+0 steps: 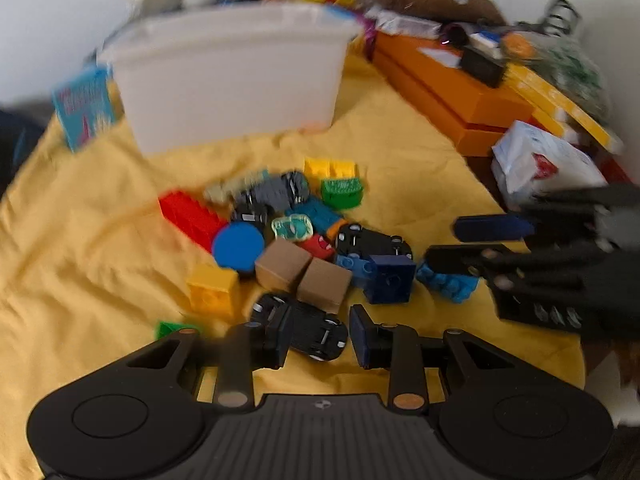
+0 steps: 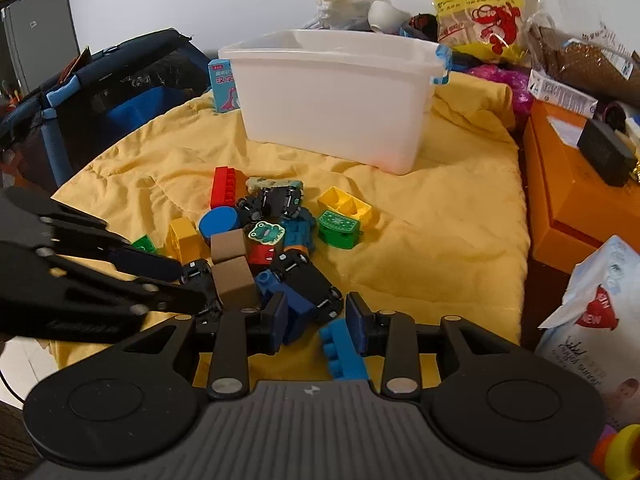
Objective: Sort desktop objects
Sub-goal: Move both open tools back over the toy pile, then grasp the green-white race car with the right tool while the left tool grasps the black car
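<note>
Yellow cloth (image 2: 440,216): soft, matt, quilted, wrinkled all over. White bin (image 2: 336,96): smooth, slightly translucent plastic with a dull sheen. Building bricks, e.g. red brick (image 2: 224,188) and green brick (image 2: 338,228): hard moulded plastic, glossy. Two brown blocks (image 2: 234,268): matt, like cardboard or unfinished wood; cannot tell which. Black toy car (image 2: 308,280): shiny plastic underside. Orange box (image 2: 576,200): smooth matt card. Snack bag (image 2: 480,12): clear, crinkly, reflective film. White pouch (image 2: 596,320): glossy printed plastic. Right gripper (image 2: 316,320): matt black plastic body, ribbed grey top, bright metal pivot pins.
</note>
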{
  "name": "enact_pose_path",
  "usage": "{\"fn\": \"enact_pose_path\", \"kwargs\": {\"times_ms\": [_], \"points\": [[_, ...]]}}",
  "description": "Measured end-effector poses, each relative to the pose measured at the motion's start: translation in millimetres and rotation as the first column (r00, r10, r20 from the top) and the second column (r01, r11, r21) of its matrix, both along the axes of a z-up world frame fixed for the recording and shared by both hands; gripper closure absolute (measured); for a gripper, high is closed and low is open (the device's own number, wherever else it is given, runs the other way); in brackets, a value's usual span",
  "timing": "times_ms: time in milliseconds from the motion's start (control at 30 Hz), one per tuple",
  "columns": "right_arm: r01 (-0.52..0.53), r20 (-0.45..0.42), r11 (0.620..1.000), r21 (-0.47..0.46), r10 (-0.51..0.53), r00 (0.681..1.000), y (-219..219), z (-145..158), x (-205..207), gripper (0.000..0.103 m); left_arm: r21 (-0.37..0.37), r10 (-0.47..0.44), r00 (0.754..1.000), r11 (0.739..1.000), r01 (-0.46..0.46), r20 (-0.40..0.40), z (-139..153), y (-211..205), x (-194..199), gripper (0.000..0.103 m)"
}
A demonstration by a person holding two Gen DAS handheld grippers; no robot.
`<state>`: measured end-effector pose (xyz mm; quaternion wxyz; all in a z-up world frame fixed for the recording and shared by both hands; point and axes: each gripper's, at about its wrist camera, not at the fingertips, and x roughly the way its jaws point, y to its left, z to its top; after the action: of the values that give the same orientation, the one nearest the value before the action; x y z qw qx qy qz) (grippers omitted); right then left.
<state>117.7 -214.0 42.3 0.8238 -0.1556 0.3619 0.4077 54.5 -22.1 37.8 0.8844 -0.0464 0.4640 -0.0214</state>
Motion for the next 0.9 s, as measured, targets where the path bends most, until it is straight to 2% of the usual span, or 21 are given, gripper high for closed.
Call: {"fn": "enact_pose_path", "kwargs": {"times_ms": [100,133,167,233,300,400,433,467,500,533,600,700,800,900], "points": [[-0.008,0.010,1.000,0.000,0.008,1.000,-3,-1,-1,0.067,0.019,0.023,0.997,1.000,-0.022,-0.068,-14,-11,13,0.069],[-0.013,0.015,1.000,-0.002,0.013,1.000,-4,-1,-2,0.066,0.045,0.037,0.997,0.998,-0.034,-0.067,-16,-15,16,0.069],[-0.017,0.017,1.000,-0.004,0.017,1.000,-3,-1,-2,0.066,0.088,0.053,0.997,0.995,-0.049,-0.049,-17,-21,18,0.060],[-0.029,0.018,1.000,-0.004,0.029,0.999,-5,-3,-1,0.065,0.169,0.083,0.994,0.983,-0.071,-0.067,-23,-29,24,0.050],[-0.043,0.024,0.999,-0.006,0.043,0.999,-6,-3,0,0.065,0.196,0.067,0.996,0.979,-0.056,-0.053,-25,-32,21,0.055],[-0.057,0.036,0.998,0.000,0.057,0.998,-9,-2,3,0.065,0.143,0.064,0.998,0.988,-0.061,-0.022,-20,-21,6,0.066],[-0.060,0.031,0.998,0.000,0.060,0.998,-8,-2,5,0.065,0.134,0.035,0.999,0.990,-0.033,-0.008,-17,-18,1,0.076],[-0.068,0.024,0.998,0.001,0.068,0.997,-8,-3,7,0.065,0.128,-0.013,1.000,0.992,0.010,0.024,-12,-16,-6,0.091],[-0.079,0.018,0.997,0.002,0.079,0.997,-8,-5,9,0.065,0.119,-0.044,0.999,0.992,0.041,0.025,-10,-14,-12,0.099],[-0.090,0.016,0.996,-0.001,0.090,0.996,-6,-6,10,0.065,0.099,-0.056,0.998,0.994,0.056,0.006,-12,-11,-15,0.102],[-0.108,0.021,0.994,-0.010,0.108,0.994,-2,-7,12,0.065,0.051,-0.045,0.999,0.998,0.047,-0.024,-20,-3,-23,0.102],[-0.138,0.051,0.990,-0.028,0.139,0.989,6,-6,12,0.065,0.030,0.002,1.000,1.000,-0.002,0.010,-19,10,-29,0.102],[-0.180,0.119,0.979,-0.092,0.190,0.974,18,-8,9,0.062,0.087,0.014,0.998,0.996,-0.019,0.057,-13,15,-37,0.099],[-0.256,0.183,0.941,-0.222,0.298,0.937,33,-19,7,0.066,0.170,-0.093,0.989,0.983,0.073,0.119,1,3,-46,0.091]]}}
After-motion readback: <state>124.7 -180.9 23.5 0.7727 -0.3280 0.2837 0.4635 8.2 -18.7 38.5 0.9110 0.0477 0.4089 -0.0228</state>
